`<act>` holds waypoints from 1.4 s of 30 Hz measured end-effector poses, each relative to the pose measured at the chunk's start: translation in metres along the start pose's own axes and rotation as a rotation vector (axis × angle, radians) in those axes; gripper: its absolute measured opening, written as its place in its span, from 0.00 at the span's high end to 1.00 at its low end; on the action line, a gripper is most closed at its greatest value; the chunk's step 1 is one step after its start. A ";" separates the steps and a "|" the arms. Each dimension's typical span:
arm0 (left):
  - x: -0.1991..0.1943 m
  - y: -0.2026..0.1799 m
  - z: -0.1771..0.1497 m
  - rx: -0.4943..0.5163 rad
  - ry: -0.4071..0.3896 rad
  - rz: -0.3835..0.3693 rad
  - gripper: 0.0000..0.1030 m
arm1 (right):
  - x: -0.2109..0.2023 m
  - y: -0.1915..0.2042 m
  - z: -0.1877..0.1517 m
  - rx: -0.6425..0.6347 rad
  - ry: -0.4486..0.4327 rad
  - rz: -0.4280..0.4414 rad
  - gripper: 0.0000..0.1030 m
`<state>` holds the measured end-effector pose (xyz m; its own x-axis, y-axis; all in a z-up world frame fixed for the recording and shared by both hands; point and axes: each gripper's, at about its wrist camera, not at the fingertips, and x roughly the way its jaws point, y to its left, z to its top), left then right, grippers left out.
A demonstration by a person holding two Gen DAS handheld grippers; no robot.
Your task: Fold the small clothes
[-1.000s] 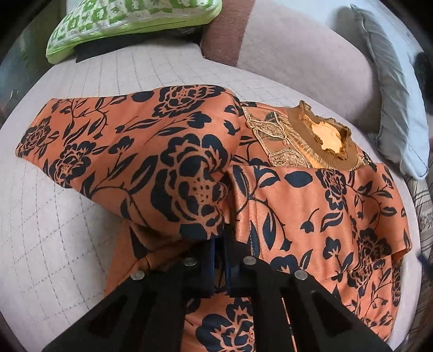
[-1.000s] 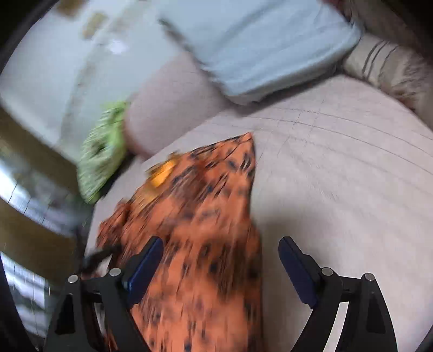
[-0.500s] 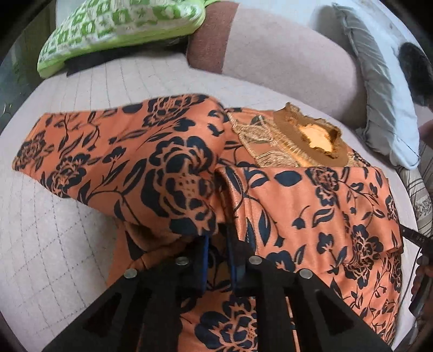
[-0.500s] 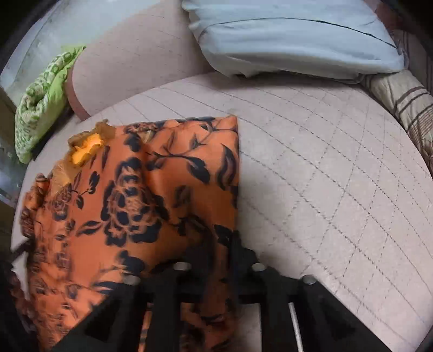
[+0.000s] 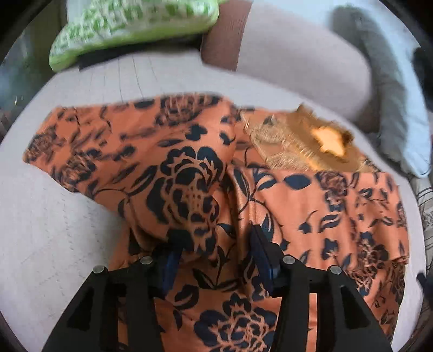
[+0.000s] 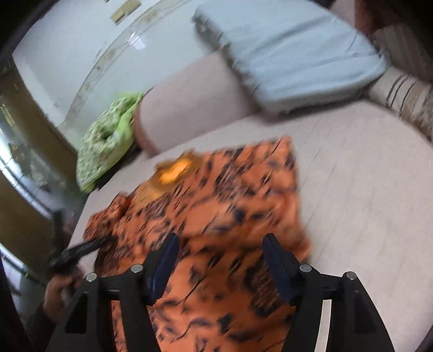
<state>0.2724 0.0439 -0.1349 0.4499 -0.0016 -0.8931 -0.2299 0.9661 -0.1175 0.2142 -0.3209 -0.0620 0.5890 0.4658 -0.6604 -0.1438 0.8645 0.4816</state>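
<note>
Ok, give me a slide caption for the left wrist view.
Left gripper, jaws opening, over a half-folded orange floral garment on a quilted sofa seat, green cushion behind.

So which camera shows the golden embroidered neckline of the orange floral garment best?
The left wrist view: the golden embroidered neckline is nearer there, and its lace pattern and bright opening can be made out. In the right wrist view the neckline is only a small, motion-blurred yellow patch.
</note>
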 end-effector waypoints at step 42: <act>-0.005 -0.009 0.076 -0.048 -0.006 0.003 0.93 | 0.011 -0.019 -0.050 0.065 -0.080 0.226 0.35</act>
<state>0.3375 0.0551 -0.0962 0.4542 0.0028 -0.8909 -0.2719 0.9527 -0.1356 0.1838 -0.3228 -0.1071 0.6090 0.6275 -0.4851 -0.2289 0.7246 0.6500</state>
